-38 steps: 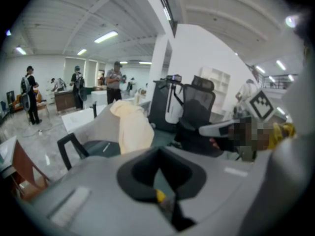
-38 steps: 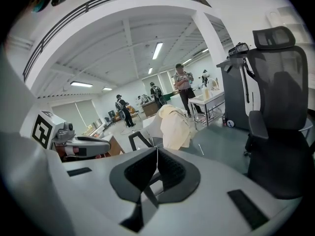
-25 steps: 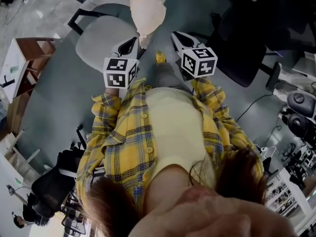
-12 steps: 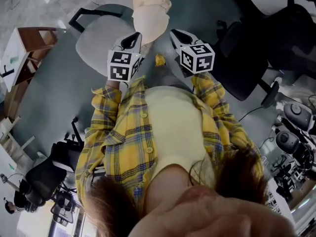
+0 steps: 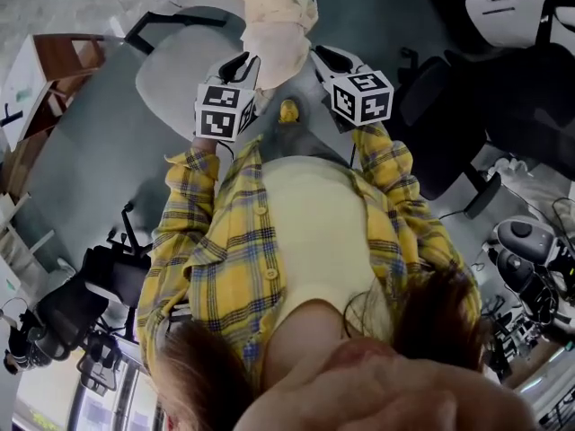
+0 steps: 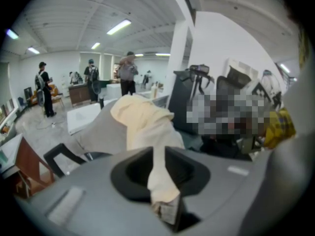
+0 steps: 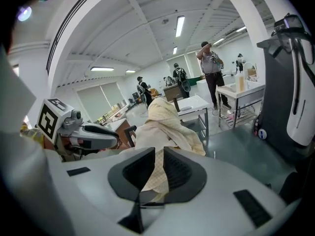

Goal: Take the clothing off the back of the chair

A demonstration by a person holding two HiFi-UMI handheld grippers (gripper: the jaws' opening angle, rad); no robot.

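Note:
A cream piece of clothing (image 5: pixel 274 25) is bunched over the grey chair (image 5: pixel 175 70), whose back shows behind it in the left gripper view. Both grippers hold its near edge, side by side. My left gripper (image 5: pixel 241 65) has a strip of the clothing (image 6: pixel 142 122) between its jaws, which are opening; the cloth still fills the gap at the left gripper (image 6: pixel 158 154). My right gripper (image 5: pixel 328 58) is shut on another fold of the clothing (image 7: pixel 165 122). That fold runs between the jaws of the right gripper (image 7: pixel 158 163). The left gripper (image 7: pixel 93 134) shows beside it.
Black office chairs (image 5: pixel 449 106) stand to the right and another black chair (image 5: pixel 90 303) at the lower left. A wooden shelf (image 5: pixel 54 88) is at the left. White tables (image 7: pixel 197 104) and several standing people (image 6: pixel 128 75) are beyond the chair.
Both grippers have moved a little away from the body toward the grey chair, with the clothing still between their jaws. The bunch of cloth has sunk slightly.

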